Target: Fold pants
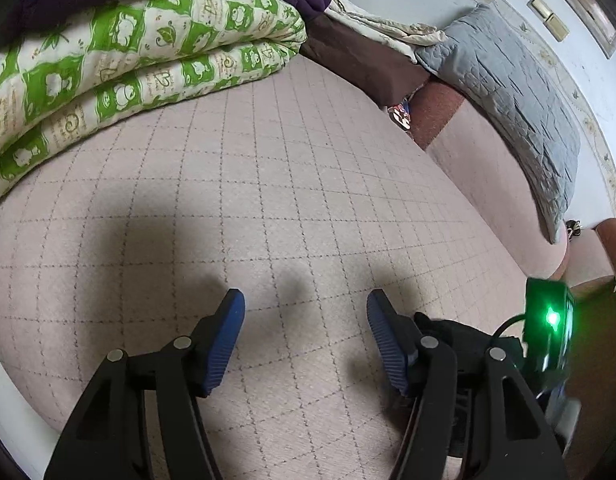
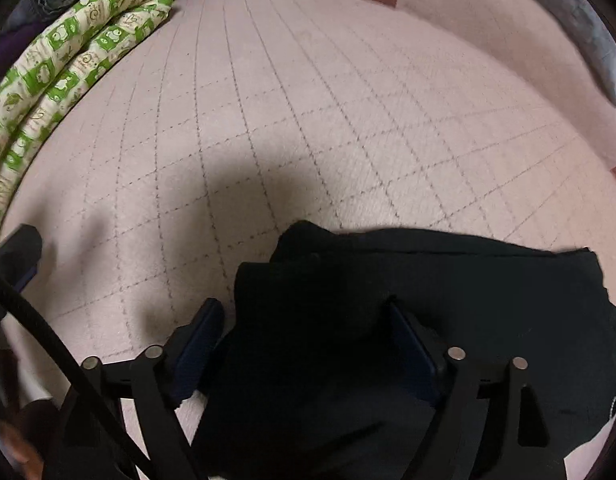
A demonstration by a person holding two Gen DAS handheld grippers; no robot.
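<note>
Left wrist view: left gripper (image 1: 305, 308) hovers over bare bed cover (image 1: 267, 184), jaws wide apart, nothing between the blue pads (image 1: 227, 340). No pants visible here. Folded green quilt (image 1: 139, 64) lies along the far left edge of the bed, grey pillow (image 1: 516, 96) along the far right edge. A green-lit device (image 1: 550, 328) shows at the right of the frame, likely the other gripper's housing.

Right wrist view: black pants (image 2: 428, 288) lie in a bunched, roughly folded heap at the near edge of the bed, right under the right gripper (image 2: 303, 320). Its jaws stand wide, fabric lying between them; dark cloth on dark pads, so whether it pinches anything is hard to say, looks unclamped. Quilt (image 2: 67, 64) at the far left.

Step, as judged: either start or just after a fold, heap not flat yet. Next move calls for the right gripper to close on an edge of the cloth, and the left to come over to the heap and take a second edge.
</note>
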